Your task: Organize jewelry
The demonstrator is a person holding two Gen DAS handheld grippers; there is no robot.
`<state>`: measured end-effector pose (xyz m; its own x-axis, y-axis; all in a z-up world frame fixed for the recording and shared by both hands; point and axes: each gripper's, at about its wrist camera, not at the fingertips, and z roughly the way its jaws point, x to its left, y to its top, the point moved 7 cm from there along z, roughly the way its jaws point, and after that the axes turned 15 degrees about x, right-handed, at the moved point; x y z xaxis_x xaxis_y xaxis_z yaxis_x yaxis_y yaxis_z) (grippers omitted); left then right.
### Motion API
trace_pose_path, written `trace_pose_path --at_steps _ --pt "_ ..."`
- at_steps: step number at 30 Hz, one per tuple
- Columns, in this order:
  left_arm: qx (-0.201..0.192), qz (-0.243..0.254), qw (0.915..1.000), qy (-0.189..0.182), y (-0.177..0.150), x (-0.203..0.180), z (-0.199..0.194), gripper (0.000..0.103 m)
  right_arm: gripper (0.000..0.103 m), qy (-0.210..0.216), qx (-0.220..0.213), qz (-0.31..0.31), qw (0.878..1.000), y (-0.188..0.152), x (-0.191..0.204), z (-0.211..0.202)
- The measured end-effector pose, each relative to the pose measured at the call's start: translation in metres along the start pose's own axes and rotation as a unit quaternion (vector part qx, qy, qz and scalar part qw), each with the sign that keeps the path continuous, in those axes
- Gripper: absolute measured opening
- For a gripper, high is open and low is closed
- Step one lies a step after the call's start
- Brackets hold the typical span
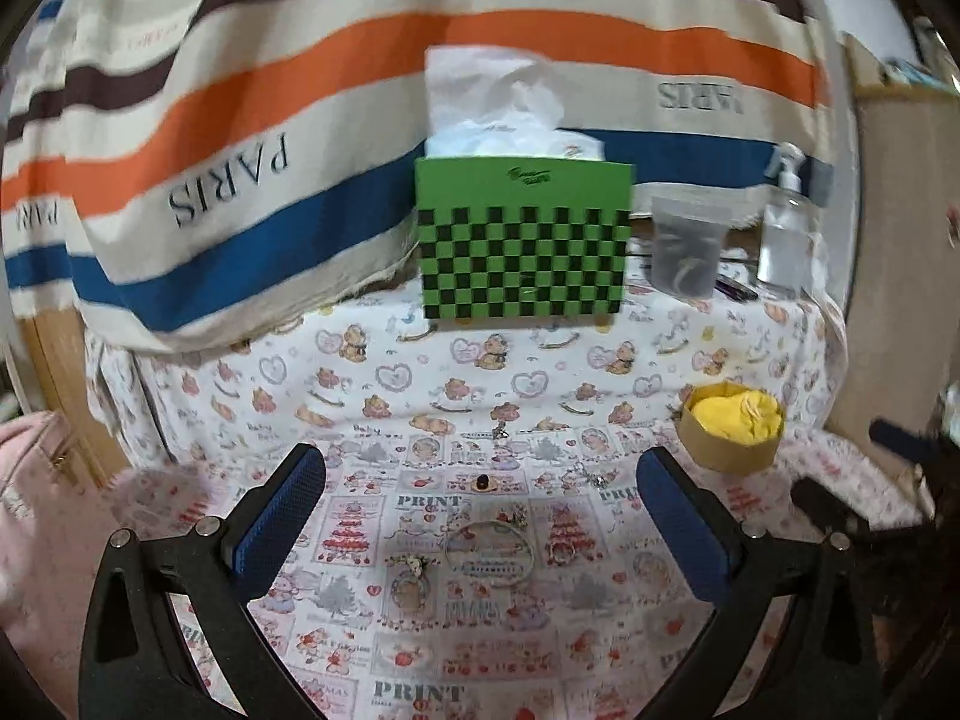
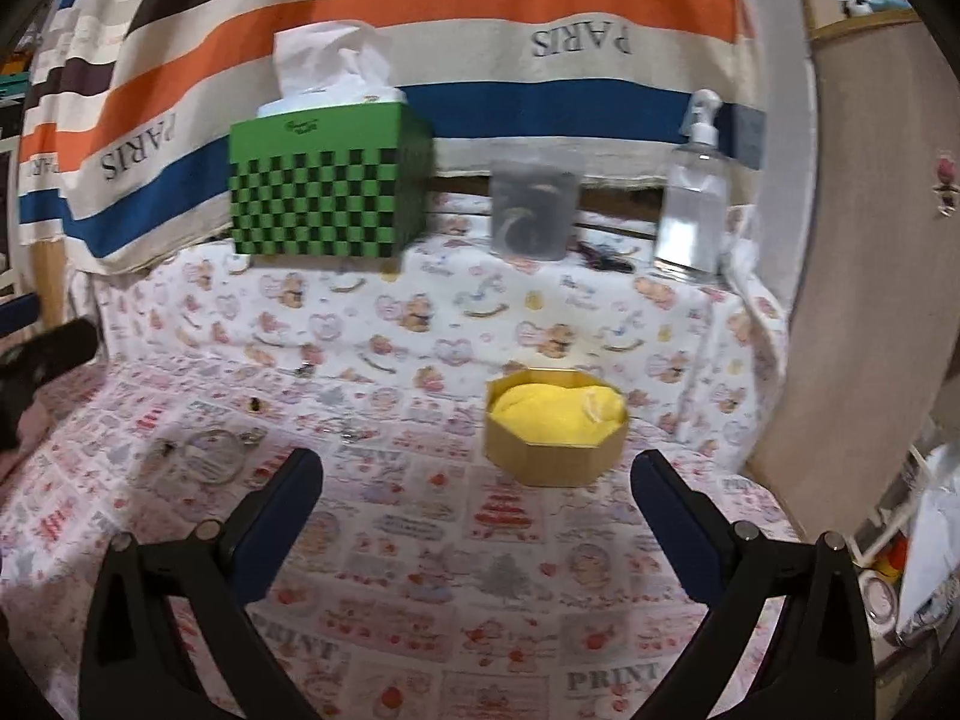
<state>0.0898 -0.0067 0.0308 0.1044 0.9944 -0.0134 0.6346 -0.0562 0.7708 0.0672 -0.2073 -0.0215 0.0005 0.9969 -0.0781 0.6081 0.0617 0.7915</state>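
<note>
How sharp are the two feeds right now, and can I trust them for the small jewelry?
Left wrist view: slight motion blur, but the bangle and small ring are readable between the open hand-held gripper fingers. Right wrist view: blurrier, so the bangle is smeared and faint, while the yellow-lined box stays clear. Both views bend straight edges strongly toward the rim.

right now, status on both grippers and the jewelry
Left gripper open, right gripper open, both empty. Bangle loose on cloth, box unfilled. Nothing blocking.
</note>
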Motion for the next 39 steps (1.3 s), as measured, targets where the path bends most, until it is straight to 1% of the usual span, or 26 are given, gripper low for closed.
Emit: trace_pose_path --at_steps 1,2,3,4,5,6,7,8,10,11,12,13,14,15,16,17,18,20,22,27,29,32,34,36,38,39 --pt "0.009 -0.012 0.9999 0.002 0.006 0.004 0.004 0.103 0.101 0.004 0.000 -0.002 1.000 0.003 0.003 0.001" --pt "0.027 -0.021 0.9994 0.007 0.012 0.008 0.012 0.103 0.100 0.011 0.003 -0.004 1.000 0.008 0.006 0.002" --pt "0.060 -0.019 0.9979 0.016 0.016 0.010 0.023 0.101 0.093 0.011 0.008 -0.001 1.000 0.013 0.008 0.004" --pt "0.085 -0.015 0.9961 0.017 0.018 0.011 0.032 0.093 0.085 0.009 0.015 0.007 1.000 0.021 0.008 0.007" --pt "0.100 -0.013 0.9948 0.003 0.022 0.011 0.041 0.085 0.081 0.016 0.021 0.017 1.000 0.029 0.009 0.009" --pt "0.109 -0.013 0.9939 -0.009 0.023 0.011 0.048 0.083 0.077 0.030 0.022 0.025 0.999 0.036 0.010 0.011" --pt "0.122 -0.016 0.9923 -0.012 0.024 0.013 0.057 0.079 0.074 0.049 0.021 0.036 0.998 0.044 0.011 0.013" --pt "0.135 -0.020 0.9905 -0.016 0.022 0.015 0.065 0.071 0.072 0.063 0.023 0.045 0.997 0.049 0.012 0.015" --pt "0.165 -0.042 0.9848 -0.037 0.013 0.023 0.082 0.062 0.059 0.079 0.032 0.049 0.995 0.054 0.015 0.024" --pt "0.182 -0.057 0.9804 -0.048 0.007 0.027 0.091 0.056 0.055 0.083 0.036 0.046 0.995 0.054 0.017 0.030" --pt "0.202 -0.074 0.9745 -0.064 -0.001 0.033 0.100 0.050 0.053 0.085 0.039 0.045 0.995 0.052 0.019 0.034" --pt "0.224 -0.090 0.9669 -0.081 -0.009 0.036 0.110 0.036 0.050 0.087 0.045 0.044 0.994 0.048 0.020 0.042" --pt "0.255 -0.097 0.9568 -0.099 -0.020 0.038 0.122 0.027 0.048 0.092 0.056 0.043 0.993 0.044 0.022 0.050" --pt "0.284 -0.099 0.9474 -0.109 -0.030 0.038 0.131 0.024 0.043 0.098 0.067 0.041 0.992 0.040 0.023 0.056" --pt "0.304 -0.101 0.9405 -0.114 -0.038 0.039 0.137 0.020 0.038 0.106 0.085 0.040 0.990 0.034 0.025 0.065" --pt "0.314 -0.105 0.9365 -0.115 -0.043 0.040 0.141 0.020 0.037 0.114 0.101 0.038 0.988 0.028 0.027 0.073" --pt "0.315 -0.108 0.9362 -0.111 -0.045 0.041 0.141 0.020 0.037 0.119 0.110 0.038 0.986 0.025 0.028 0.077" --pt "0.309 -0.109 0.9386 -0.110 -0.045 0.041 0.139 0.020 0.037 0.119 0.117 0.044 0.985 0.021 0.026 0.081" --pt "0.309 -0.115 0.9372 -0.114 -0.046 0.042 0.137 0.020 0.037 0.123 0.117 0.050 0.984 0.020 0.025 0.081" --pt "0.335 -0.140 0.9239 -0.122 -0.057 0.049 0.144 0.020 0.037 0.123 0.122 0.057 0.983 0.017 0.021 0.082" --pt "0.339 -0.142 0.9220 -0.121 -0.058 0.052 0.147 0.020 0.037 0.126 0.128 0.059 0.982 0.016 0.020 0.084" --pt "0.337 -0.149 0.9232 -0.110 -0.058 0.053 0.151 0.020 0.037 0.123 0.134 0.059 0.982 0.015 0.020 0.088" --pt "0.331 -0.149 0.9244 -0.115 -0.057 0.052 0.147 0.020 0.037 0.123 0.132 0.057 0.982 0.014 0.021 0.087" --pt "0.315 -0.148 0.9300 -0.118 -0.051 0.053 0.141 0.020 0.037 0.119 0.130 0.055 0.983 0.014 0.022 0.087" --pt "0.302 -0.145 0.9354 -0.112 -0.046 0.055 0.134 0.020 0.037 0.116 0.131 0.051 0.983 0.013 0.023 0.087" --pt "0.300 -0.146 0.9357 -0.114 -0.045 0.056 0.132 0.020 0.037 0.116 0.132 0.051 0.983 0.013 0.024 0.088"
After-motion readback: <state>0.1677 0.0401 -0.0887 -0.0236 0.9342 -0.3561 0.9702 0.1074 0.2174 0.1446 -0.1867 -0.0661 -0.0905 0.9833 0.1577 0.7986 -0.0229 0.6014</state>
